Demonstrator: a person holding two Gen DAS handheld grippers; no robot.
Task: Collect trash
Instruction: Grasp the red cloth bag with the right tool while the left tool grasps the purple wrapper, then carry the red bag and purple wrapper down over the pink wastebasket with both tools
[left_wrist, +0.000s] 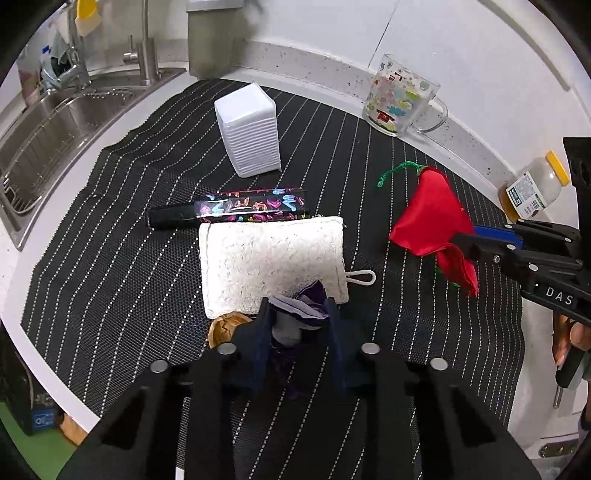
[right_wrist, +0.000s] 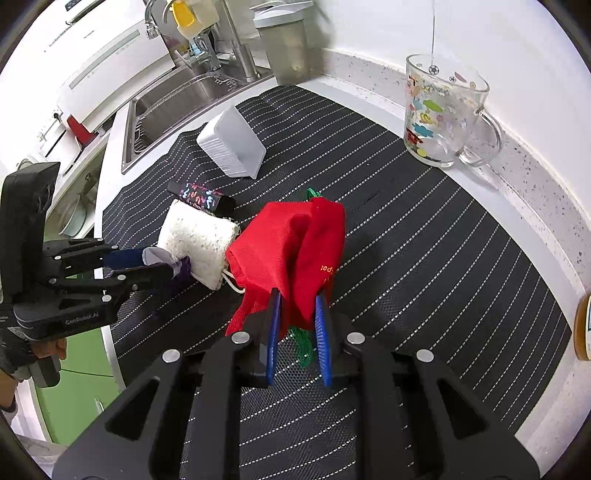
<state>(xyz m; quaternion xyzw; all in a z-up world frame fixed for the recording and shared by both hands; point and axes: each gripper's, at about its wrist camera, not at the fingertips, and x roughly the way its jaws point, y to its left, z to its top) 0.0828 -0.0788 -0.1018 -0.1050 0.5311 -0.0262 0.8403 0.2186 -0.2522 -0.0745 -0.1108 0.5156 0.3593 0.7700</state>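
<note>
I am holding the left gripper (left_wrist: 297, 314) pitched down over the striped mat (left_wrist: 110, 266). Its jaws are clenching a crumpled purple-and-white wrapper (left_wrist: 304, 306), which is sitting at the near edge of the sponge (left_wrist: 271, 262). From the right wrist view, the same wrapper (right_wrist: 162, 258) is showing pinched between the left gripper's (right_wrist: 173, 264) fingertips, pressed against the sponge's (right_wrist: 199, 240) side.

I am keeping the right gripper (right_wrist: 297, 295) angled down as well. Its jaws are grasping the red bag (right_wrist: 291, 243), with red cloth bunching between the blue fingers (right_wrist: 274, 325) and green cord (right_wrist: 303, 343) hanging below the grip. In the left wrist view the bag (left_wrist: 428, 218) is hanging from the right gripper (left_wrist: 461, 240), raised off the mat on its gripped side.

Surrounding items:
- A black pen (left_wrist: 229, 208) with coloured markings is lying just behind the sponge, touching its far edge.
- A white tub (left_wrist: 249, 129) is lying on its side farther back on the mat.
- A walnut (left_wrist: 225, 326) is resting beside the left gripper's left finger, at the sponge's near corner.
- A printed glass mug (right_wrist: 443, 110) is standing upright on the white counter (right_wrist: 535, 240), off the mat.
- A jar (left_wrist: 535, 188) with a yellow lid is lying at the counter's right edge.
- The sink (left_wrist: 48, 122) is sitting to the left of the mat.
</note>
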